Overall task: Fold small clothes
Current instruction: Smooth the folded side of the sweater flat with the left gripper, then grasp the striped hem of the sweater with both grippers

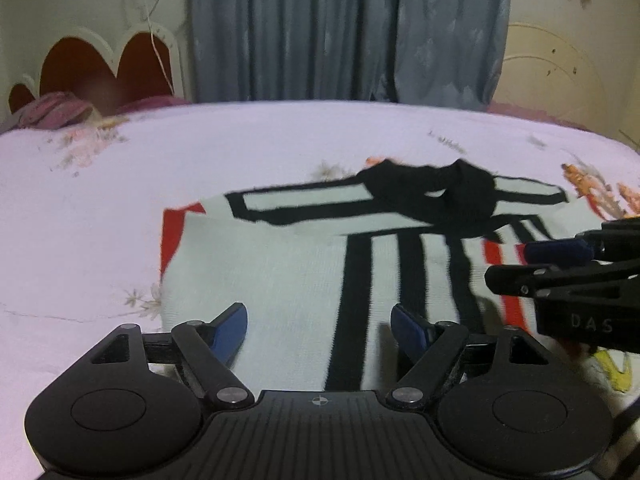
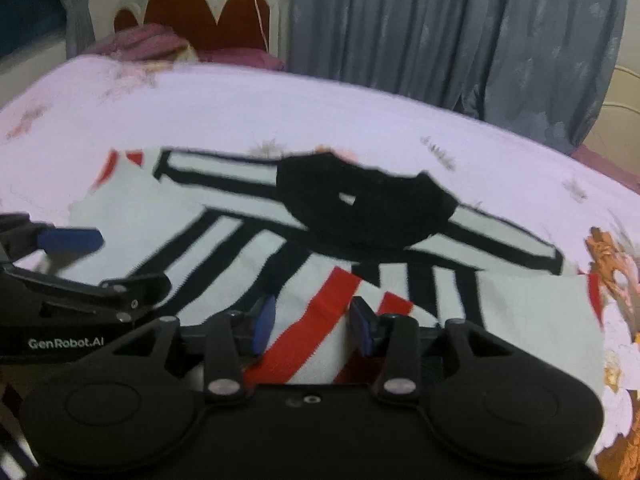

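Observation:
A small white knitted garment [image 1: 280,268] with black and red stripes and a black collar [image 1: 440,192] lies spread on the bed. My left gripper [image 1: 318,326] is open just above its near edge, with nothing between the blue pads. My right gripper [image 2: 312,322] is open, its pads either side of a red-striped fold [image 2: 320,320] of the garment [image 2: 224,240], which rises between them. The right gripper also shows at the right of the left wrist view [image 1: 560,264], and the left gripper shows at the left of the right wrist view [image 2: 72,264].
The bed has a pale lilac floral sheet [image 1: 200,152]. A red and white headboard [image 1: 108,64] and purple pillows [image 1: 56,110] are at the far left. Grey-blue curtains [image 1: 340,28] hang behind the bed.

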